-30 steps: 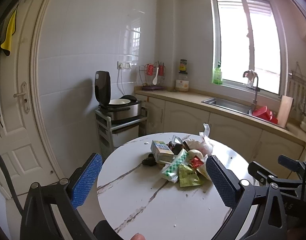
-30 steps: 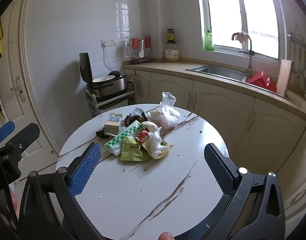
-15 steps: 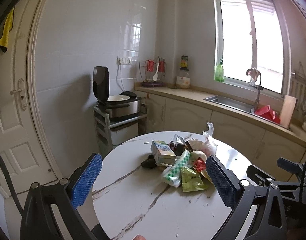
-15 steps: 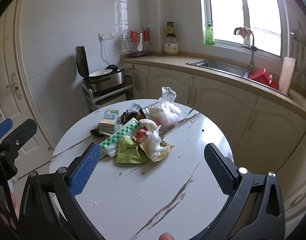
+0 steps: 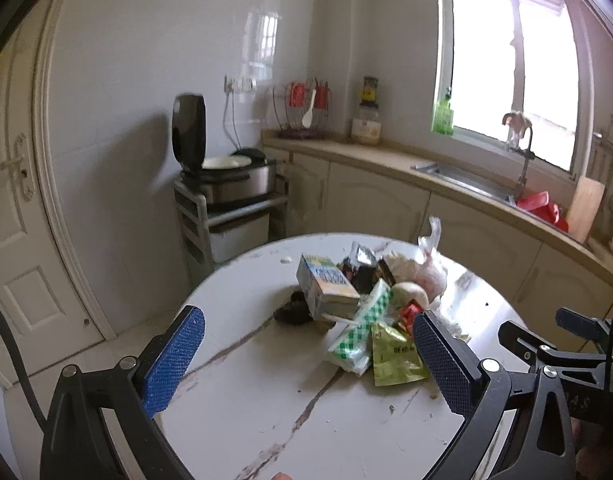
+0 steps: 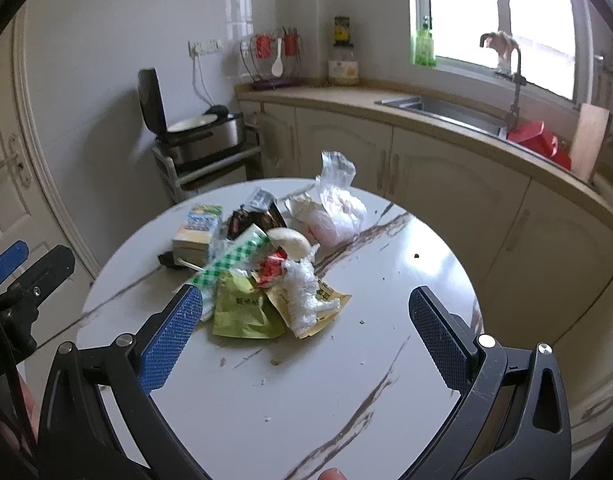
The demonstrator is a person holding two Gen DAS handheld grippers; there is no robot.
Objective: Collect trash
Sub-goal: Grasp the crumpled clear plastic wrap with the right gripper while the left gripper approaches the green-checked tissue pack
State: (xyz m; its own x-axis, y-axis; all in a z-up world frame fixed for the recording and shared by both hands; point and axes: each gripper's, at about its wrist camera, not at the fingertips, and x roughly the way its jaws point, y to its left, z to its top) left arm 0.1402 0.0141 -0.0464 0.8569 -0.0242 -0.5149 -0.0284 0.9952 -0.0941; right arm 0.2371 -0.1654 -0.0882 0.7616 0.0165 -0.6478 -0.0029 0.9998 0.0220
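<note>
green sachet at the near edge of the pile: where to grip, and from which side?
Grip the near free edge of the green sachet, coming in low from the front with the right tool, which is open. It lies flat on the table, nearest of the pile; its far edge tucks under the checked pack and wrappers.

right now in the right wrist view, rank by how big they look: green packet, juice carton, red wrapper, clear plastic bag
1. green packet and clear plastic bag: too alike to rank
2. juice carton, though farther off
3. red wrapper

Glossy marble-veined table [image 6: 386, 280]; crinkled clear plastic bag [image 6: 338, 208]; shiny foil packet [image 6: 242, 312]
</note>
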